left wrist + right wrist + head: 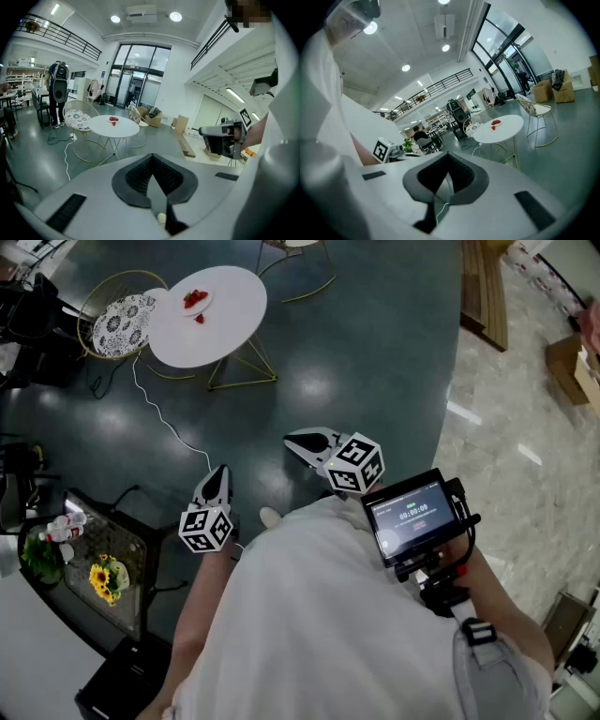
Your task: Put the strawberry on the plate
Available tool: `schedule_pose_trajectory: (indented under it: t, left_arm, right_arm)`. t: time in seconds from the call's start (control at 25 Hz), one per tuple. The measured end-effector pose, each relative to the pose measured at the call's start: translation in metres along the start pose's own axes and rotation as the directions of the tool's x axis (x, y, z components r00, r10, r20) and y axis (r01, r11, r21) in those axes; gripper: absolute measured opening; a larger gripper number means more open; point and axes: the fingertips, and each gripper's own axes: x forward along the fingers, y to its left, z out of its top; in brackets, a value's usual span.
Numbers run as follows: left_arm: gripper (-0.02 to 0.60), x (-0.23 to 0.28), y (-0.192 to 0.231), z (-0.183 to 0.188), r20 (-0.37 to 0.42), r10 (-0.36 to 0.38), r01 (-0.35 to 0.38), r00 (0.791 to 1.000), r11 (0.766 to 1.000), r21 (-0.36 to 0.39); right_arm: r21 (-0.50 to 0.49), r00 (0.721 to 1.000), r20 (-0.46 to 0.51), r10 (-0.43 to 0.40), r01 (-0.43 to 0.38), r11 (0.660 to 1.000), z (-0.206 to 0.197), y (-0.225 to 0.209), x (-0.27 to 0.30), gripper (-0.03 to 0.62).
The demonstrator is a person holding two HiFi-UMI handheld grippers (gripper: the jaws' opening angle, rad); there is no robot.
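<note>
The left tool [220,471] and the right tool [291,441] are both held closed and empty, well apart from the round table [232,332]. One strawberry [200,319] is seen on the table, just beside the plate [185,307].

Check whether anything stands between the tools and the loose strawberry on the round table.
Nothing visible does. The left tool and right tool are held shut near the person, with floor up to the table; only a white cable lies on it. The strawberry lies beside the plate, nothing between them.
</note>
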Motion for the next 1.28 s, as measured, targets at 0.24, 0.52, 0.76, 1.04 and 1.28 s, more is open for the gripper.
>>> schedule_pose_trajectory:
  t: [0.24,0.52,0.76,1.04,1.28]
  left_arm:
    - [0.006,-0.062,0.056,-0.012,0.019,-0.033,0.033,0.999,0.999,0.005]
    - [0.006,-0.102,0.099,-0.003,0.068,-0.091,0.09,0.994,0.996,0.011]
    - [0.006,-0.124,0.127,-0.005,0.072,-0.109,0.107,0.991,0.994,0.02]
    - [0.006,-0.151,0.147,-0.013,0.086,-0.124,0.122,0.989,0.992,0.032]
    - [0.006,-0.154,0.147,-0.009,0.093,-0.13,0.128,0.987,0.991,0.035]
  right_arm:
    - [-0.019,0.998,0.049,-0.05,0.051,0.999,-0.004,0.058,0.049,0.006]
    - [-0.033,0.994,0.058,-0.088,0.09,0.995,-0.012,0.106,0.098,0.006]
    - [-0.037,0.993,0.06,-0.103,0.105,0.994,-0.018,0.133,0.126,0.006]
    - [-0.041,0.99,0.061,-0.125,0.128,0.991,-0.029,0.161,0.143,0.006]
    - [-0.056,0.992,0.046,-0.116,0.119,0.991,-0.029,0.169,0.147,0.006]
